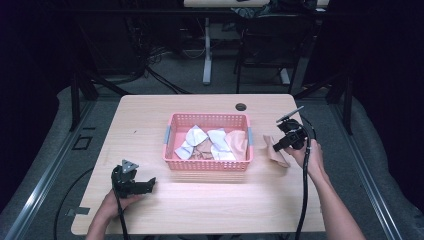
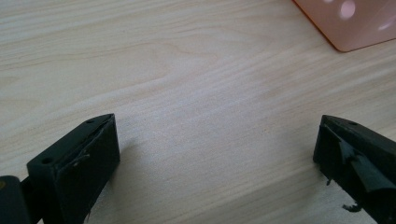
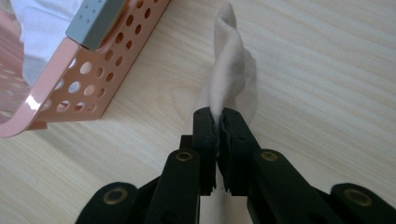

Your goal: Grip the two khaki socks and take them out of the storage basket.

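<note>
A pink perforated basket (image 1: 208, 166) stands in the middle of the wooden table, with white cloths (image 1: 196, 137) and a beige one (image 1: 237, 142) inside. Just right of the basket lies a beige cloth (image 1: 276, 150). My right gripper (image 1: 278, 146) is shut on that beige cloth (image 3: 227, 70), pinching a raised fold between its jaws (image 3: 219, 122) beside the basket's wall (image 3: 88, 70). My left gripper (image 1: 150, 183) rests low over bare table at the front left, open, with nothing between its fingers (image 2: 79, 163). A basket corner (image 2: 355, 23) shows at the top right of the left gripper view.
A dark round hole (image 1: 241, 106) sits in the table near its far edge. Grey handle pads (image 1: 167, 134) sit on the basket's short sides. Beyond the table stand a chair and desk legs (image 1: 207, 50) on the floor. Bare wood lies in front of the basket.
</note>
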### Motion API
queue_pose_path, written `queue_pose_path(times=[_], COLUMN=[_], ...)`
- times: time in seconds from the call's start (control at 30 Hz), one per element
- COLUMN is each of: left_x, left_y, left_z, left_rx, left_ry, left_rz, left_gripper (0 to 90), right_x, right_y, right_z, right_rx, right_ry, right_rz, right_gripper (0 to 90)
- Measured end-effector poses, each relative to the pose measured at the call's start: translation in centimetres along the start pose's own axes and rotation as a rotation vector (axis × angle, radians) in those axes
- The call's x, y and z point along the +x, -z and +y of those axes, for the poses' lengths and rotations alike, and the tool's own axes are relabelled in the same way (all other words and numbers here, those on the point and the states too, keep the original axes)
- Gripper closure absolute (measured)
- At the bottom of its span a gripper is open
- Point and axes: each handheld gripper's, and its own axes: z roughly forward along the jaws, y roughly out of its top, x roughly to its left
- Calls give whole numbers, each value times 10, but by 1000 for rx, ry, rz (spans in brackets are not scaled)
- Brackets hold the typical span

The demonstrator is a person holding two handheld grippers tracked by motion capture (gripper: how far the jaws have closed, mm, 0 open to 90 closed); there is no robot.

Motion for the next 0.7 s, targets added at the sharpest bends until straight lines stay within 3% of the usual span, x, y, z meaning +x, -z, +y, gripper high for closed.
queue_pose_path(times=[0.37,0.47,0.53,0.57,0.6,0.63,0.7], left_x=[0,0,0,0,0,0,0], left_y=[0,0,0,0,0,0,0], left_z=[0,0,0,0,0,0,0], left_rx=[0,0,0,0,0,-1,0], left_ry=[0,0,0,0,0,0,0], left_rz=[0,0,0,0,0,1,0], left_gripper=[4,4,4,4,4,4,4], right_x=[-4,-3,-1,-1,-1,-1,-1], right_y=[-2,-6,-10,-10,-9,-9,-5], right_z=[-1,-2,-3,-3,-2,-2,-2], right_rx=[10,29,34,34,23,23,-1], right_ry=[-4,14,5,5,3,3,0], right_rz=[15,5,-17,-17,-17,-17,-17], right_gripper=[821,793,666,666,549,549,437])
